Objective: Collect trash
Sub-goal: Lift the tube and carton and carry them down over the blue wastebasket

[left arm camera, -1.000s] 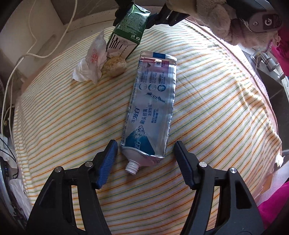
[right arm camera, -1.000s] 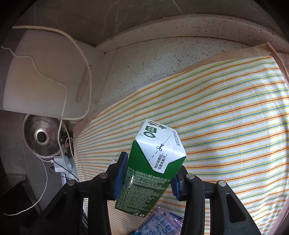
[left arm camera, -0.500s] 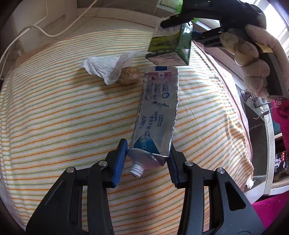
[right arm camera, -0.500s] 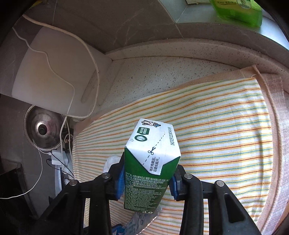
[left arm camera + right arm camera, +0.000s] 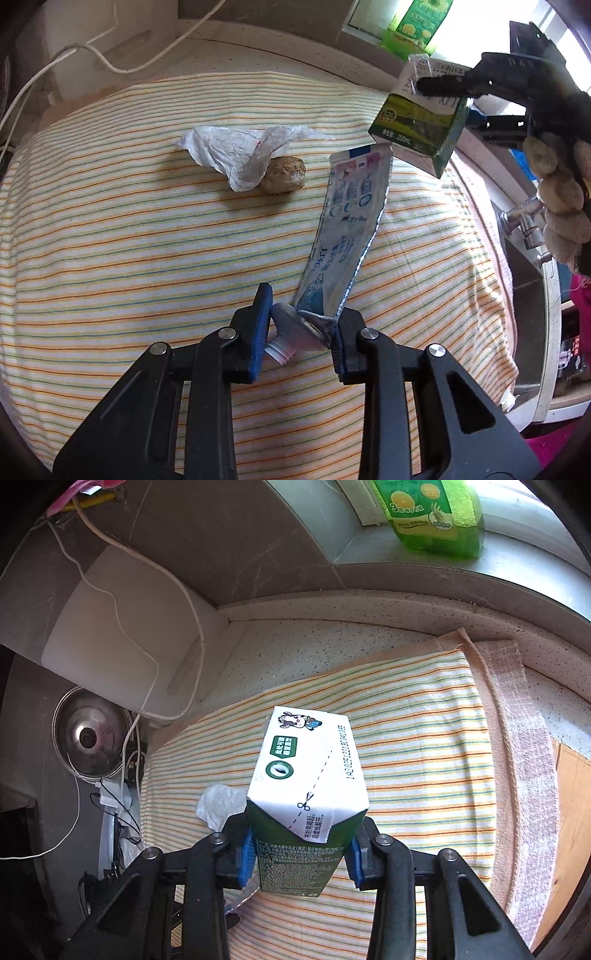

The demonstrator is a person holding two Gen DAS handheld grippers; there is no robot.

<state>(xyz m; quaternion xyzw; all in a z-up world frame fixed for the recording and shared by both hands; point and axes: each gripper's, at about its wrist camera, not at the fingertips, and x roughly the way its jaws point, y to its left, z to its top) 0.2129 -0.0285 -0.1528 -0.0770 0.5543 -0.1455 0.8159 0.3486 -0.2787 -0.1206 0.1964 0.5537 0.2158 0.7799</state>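
Observation:
My left gripper is shut on the neck end of a flattened silver-blue toothpaste tube, lifting it off the striped cloth. A crumpled white plastic wrapper and a brown lump lie on the cloth beyond. My right gripper is shut on a green and white milk carton, held in the air above the cloth's far right side; the carton also shows in the left wrist view. The wrapper peeks out left of the carton.
A white cutting board with a cable leans at the back left, a metal lid beside it. A green detergent bottle stands on the sill. A sink with a tap lies right of the cloth.
My left gripper closed on the toothpaste tube and raised its neck end. My right gripper carried the milk carton up and to the right, away from the wrapper.

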